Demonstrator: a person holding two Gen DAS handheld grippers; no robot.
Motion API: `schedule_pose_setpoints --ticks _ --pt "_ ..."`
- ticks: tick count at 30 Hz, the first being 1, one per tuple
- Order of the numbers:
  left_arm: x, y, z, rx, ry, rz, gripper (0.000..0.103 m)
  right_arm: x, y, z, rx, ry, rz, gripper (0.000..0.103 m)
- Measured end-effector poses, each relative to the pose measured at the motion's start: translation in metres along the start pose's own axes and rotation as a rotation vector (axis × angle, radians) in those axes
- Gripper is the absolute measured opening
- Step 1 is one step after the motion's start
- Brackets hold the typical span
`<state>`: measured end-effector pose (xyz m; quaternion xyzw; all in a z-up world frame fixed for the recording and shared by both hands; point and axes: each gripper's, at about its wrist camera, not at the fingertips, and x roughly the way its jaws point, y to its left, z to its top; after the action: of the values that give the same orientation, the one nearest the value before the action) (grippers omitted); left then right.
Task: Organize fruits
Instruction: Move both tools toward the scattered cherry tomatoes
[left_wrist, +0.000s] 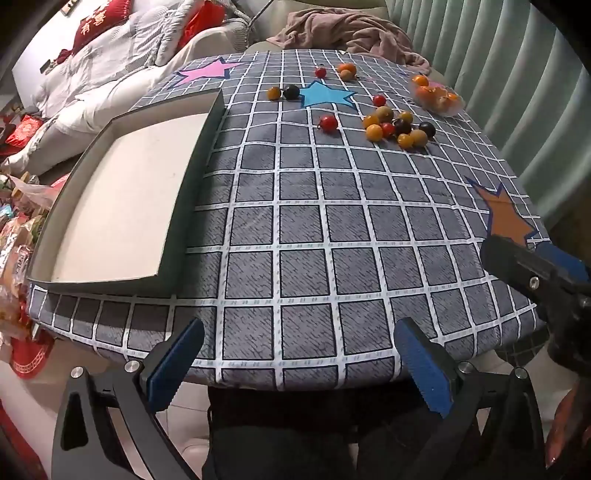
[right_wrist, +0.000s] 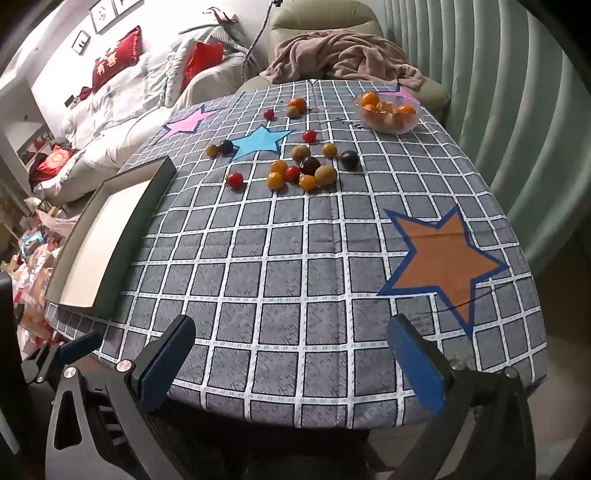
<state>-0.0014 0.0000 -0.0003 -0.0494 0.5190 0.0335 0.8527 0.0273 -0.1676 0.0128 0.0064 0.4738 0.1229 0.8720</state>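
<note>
Grey cloth with a white grid and coloured stars covers the counter. On its far half lie the small round fruits: red, yellow, green-brown and dark ones, most of them in a loose cluster near the blue paper star, a few scattered apart. One red fruit lies alone, between the cluster and the shallow cardboard tray with a dark rim. This tray stands at the left edge of the counter, and nothing is seen inside it. At the far right corner stands a clear plastic bowl with orange fruits in it. An orange paper star lies on the near right part of the cloth.

Both tools are over the near edge of the counter and tilted down to it. The left tool has its blue pads spread wide, nothing between them. The right tool is also spread wide and holds nothing.
</note>
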Motion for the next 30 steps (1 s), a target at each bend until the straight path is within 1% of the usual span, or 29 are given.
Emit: schedule_pose_setpoints --ticks 4,5,7,13,18,21,22,25,27,30 --pt "0.006 -0.001 -0.002 0.000 0.015 0.012 0.103 0.001 0.000 -0.002 0.007 0.006 0.002 0.103" --pt "0.012 -0.003 -0.001 -0.001 0.008 0.011 0.103 0.001 0.000 -0.002 0.008 0.006 0.002 0.103" --pt "0.011 0.000 0.000 -0.001 0.024 0.017 0.103 0.004 -0.003 -0.001 0.006 0.010 0.009 0.103" --pt "0.010 0.005 0.001 -0.012 0.014 0.024 0.103 0.005 -0.006 -0.005 0.005 0.010 0.006 0.103" --pt "0.014 0.003 0.001 -0.014 0.032 0.034 0.103 0.007 -0.008 0.000 0.026 0.019 0.010 0.103" --pt "0.016 0.001 0.002 -0.014 0.033 0.030 0.103 0.010 -0.009 0.000 0.036 0.024 0.016 0.103" --pt "0.018 0.000 0.002 -0.020 0.035 0.015 0.103 0.009 -0.010 0.001 0.044 0.025 0.027 0.103" --pt "0.020 -0.002 0.003 -0.026 0.036 0.006 0.103 0.013 -0.013 0.003 0.052 0.004 0.043 0.103" --pt "0.022 -0.002 0.003 -0.028 0.038 -0.001 0.103 0.014 -0.015 0.003 0.053 0.039 0.025 0.103" --pt "0.025 -0.005 0.004 -0.035 0.032 -0.013 0.103 0.018 -0.018 0.003 0.061 0.029 0.034 0.103"
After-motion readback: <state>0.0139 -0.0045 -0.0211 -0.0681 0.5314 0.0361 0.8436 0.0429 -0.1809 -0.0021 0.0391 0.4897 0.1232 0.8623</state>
